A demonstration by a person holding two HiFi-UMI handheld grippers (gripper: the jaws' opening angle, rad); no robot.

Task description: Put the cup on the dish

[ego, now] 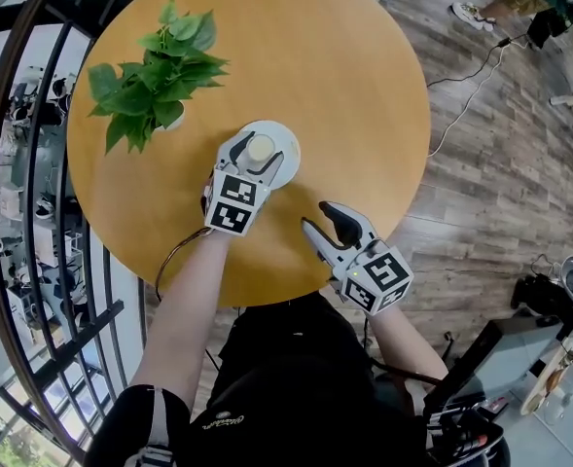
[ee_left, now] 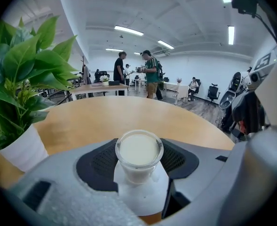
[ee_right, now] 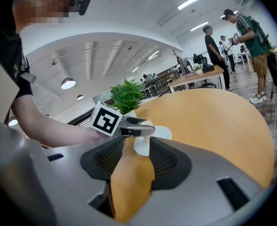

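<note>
Much open table (ego: 364, 86) beyond dish (ego: 288, 152)

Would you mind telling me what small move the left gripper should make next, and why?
Probably open the jaws of the left gripper and let go. The cup, full of something milky, appears to stand upright on the white dish, with the pads against its sides. The right gripper is open and empty, apart from them near the edge of the table.
</note>
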